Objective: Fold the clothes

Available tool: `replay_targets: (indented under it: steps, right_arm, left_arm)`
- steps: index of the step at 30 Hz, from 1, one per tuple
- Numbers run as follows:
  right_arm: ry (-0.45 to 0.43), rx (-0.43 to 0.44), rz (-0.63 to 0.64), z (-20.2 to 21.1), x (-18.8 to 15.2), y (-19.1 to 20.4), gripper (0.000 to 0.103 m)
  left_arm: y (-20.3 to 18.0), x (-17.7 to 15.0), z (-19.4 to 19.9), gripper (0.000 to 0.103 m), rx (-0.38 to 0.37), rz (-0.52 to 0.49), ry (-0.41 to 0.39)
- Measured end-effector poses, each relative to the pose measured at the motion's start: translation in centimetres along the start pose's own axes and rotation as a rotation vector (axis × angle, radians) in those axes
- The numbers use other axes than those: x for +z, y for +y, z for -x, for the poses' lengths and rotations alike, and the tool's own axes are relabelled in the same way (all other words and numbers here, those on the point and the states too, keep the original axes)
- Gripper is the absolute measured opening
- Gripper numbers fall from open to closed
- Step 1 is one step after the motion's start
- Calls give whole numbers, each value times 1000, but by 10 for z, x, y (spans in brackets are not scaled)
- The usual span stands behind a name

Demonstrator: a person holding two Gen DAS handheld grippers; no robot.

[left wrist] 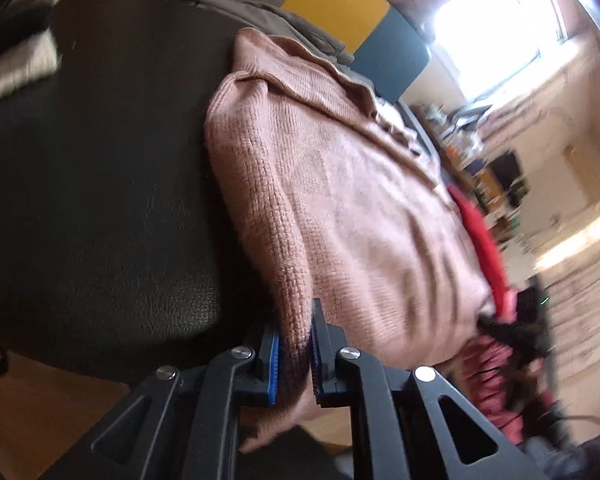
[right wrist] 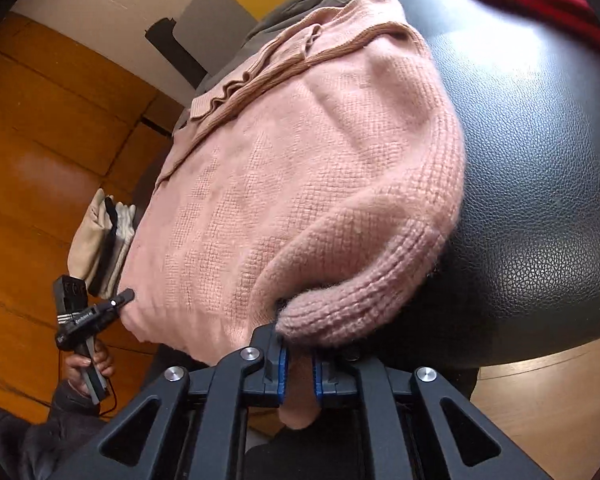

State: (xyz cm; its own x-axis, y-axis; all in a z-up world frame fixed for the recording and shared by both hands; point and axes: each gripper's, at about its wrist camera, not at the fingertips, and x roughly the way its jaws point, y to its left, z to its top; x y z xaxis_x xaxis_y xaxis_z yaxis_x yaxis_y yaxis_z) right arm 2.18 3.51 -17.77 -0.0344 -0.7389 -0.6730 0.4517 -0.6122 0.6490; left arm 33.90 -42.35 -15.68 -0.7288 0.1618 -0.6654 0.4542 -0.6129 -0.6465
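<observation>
Left wrist view: the left claw [left wrist: 294, 364] pinches the near hem of the pink sweater [left wrist: 340, 200], which lies on the black desk [left wrist: 100, 180]. Right claw [right wrist: 299, 376] likewise grips a near edge — knit bunched between its pads. Thick and soft, it will likely sag and stretch — best held at hems or corners.

daylight from window [left wrist: 496, 28], blown out; glare on black surface [right wrist: 540, 80] | edges blurred, fisheye-bent

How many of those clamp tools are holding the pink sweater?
2. The left gripper pinches one near corner of the pink sweater; the right gripper pinches the other near corner.
</observation>
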Motion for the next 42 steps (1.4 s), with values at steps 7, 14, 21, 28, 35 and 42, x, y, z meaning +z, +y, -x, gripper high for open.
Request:
replay_targets:
  steps: [7,14,21,28,35,42]
  right_arm:
    - [-95,207,-36,13,34,19,10]
    - [-177,253,-8,15,107,33,10]
    - [-268,173,-3,-1,221,25,10]
    - [-159,8,-202,-74,283,-43,14]
    - [-128,29,-149,-76,254,-46,8]
    - [-113,31,-147,-54,198,-37,8]
  left_arm:
    - [-24,41,18,10,-294,3,-40]
    - [-53,130,27,10,-436,-40,-155]
    - [-33,246,-31,11,-382,88,-224]
    - [51,290,-136,11,-223,373,-141]
    - [42,264,-146,10,-144,240,-110]
    - [42,196,-107,10,-149,284,-98]
